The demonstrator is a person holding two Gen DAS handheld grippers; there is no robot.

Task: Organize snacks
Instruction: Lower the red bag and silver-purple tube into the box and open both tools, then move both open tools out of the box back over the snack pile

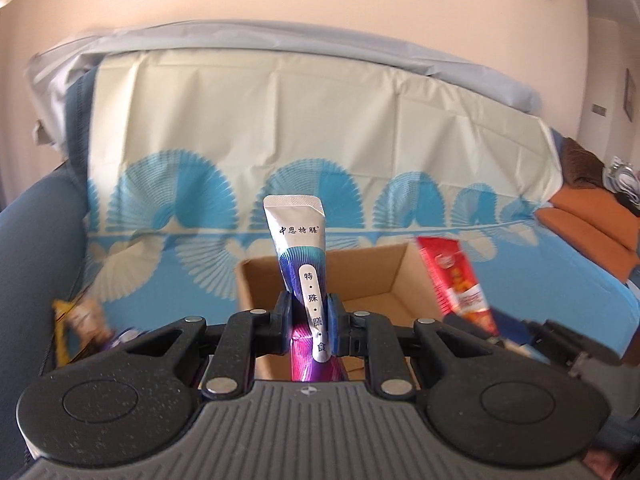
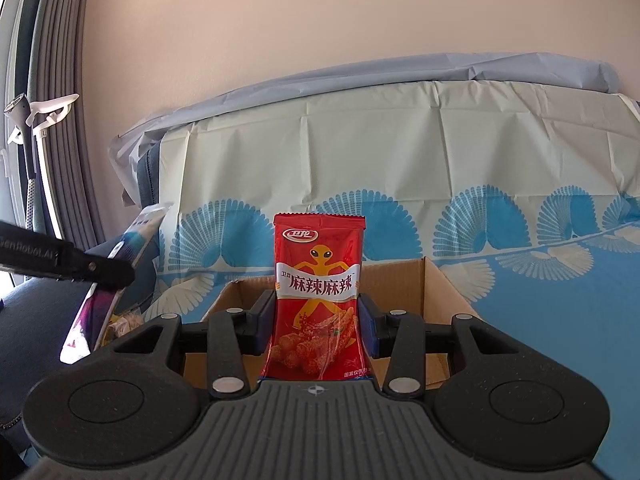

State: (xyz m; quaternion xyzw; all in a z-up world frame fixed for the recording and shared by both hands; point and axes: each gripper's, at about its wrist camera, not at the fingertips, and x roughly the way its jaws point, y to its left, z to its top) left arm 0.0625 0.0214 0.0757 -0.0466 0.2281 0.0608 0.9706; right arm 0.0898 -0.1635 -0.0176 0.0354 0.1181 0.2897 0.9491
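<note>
At lower left of the left view, loose snacks point(image 1: 82, 320) lie on the blue cloth point(image 1: 180, 264). Centre frame, the left gripper point(image 1: 308, 316) pinches a slim sachet point(image 1: 298, 248) upright, jaws nearly together, just before the open box point(image 1: 256, 280). At right, the red pack point(image 1: 458, 280) shows. In the right view the right gripper point(image 2: 316, 320) clamps that red pack squarely above the box. Risk: both packs arriving together could collide, or the narrow sachet could twist and slip free.

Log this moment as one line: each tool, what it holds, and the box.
left tool: shut on silver-purple sachet | right tool: shut on red snack packet | cardboard box: open, behind both packets
</note>
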